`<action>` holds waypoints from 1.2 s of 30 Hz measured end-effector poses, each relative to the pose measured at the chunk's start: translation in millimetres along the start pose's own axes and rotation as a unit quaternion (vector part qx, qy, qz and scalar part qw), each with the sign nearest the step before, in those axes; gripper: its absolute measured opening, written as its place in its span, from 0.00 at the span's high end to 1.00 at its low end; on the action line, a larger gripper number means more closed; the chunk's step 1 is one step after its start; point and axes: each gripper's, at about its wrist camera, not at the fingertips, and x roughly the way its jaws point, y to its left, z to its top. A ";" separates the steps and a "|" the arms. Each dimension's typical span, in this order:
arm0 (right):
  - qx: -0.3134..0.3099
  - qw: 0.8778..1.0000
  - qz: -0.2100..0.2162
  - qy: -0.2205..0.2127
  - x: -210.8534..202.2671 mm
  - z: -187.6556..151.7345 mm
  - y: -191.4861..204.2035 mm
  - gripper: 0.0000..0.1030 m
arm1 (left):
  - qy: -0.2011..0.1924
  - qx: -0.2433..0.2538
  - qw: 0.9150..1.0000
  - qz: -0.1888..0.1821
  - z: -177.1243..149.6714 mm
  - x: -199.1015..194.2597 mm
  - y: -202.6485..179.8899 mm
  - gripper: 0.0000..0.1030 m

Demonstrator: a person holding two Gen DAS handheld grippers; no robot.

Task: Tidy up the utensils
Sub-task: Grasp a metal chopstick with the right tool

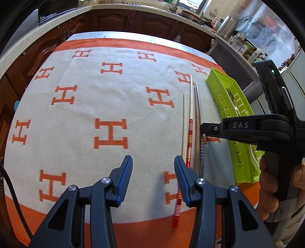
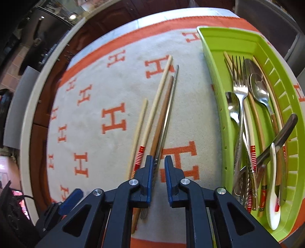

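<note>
Chopsticks [image 2: 160,106] just beside right claw [image 2: 158,164]

A home kitchen: dark wooden cabinets [image 1: 114,21] under a pale countertop [image 1: 57,18], a tap [image 1: 174,6] over stacked dishes, jars and bottles [image 1: 253,52] along the side, cutlery in a green tray [image 2: 247,41].

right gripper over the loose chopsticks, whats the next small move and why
Probably lower the right gripper and close on the silver metal chopstick. Its jaws are open with nothing between them, the left finger right by that stick, and four chopsticks lie on the orange-and-grey cloth outside the green plastic tray.
</note>
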 end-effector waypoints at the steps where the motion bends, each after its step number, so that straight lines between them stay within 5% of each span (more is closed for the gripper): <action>1: -0.004 1.000 -0.013 -0.004 1.6 0.1 2.0 0.91 | 0.001 -0.003 1.000 -0.002 0.5 1.4 2.4 0.57; 16: -0.078 0.982 -0.127 -0.115 9.2 -28.1 39.4 0.92 | 0.003 -0.019 1.000 -0.019 2.8 8.6 13.6 0.56; 28: 0.015 0.992 0.012 -0.126 -45.7 -33.9 -17.4 0.95 | 0.002 -0.007 1.000 -0.013 8.3 5.2 1.6 0.56; 36: 0.043 0.983 0.040 -0.173 -107.8 -42.6 -64.2 0.95 | 0.010 0.018 1.000 -0.002 26.5 21.7 -21.6 0.56</action>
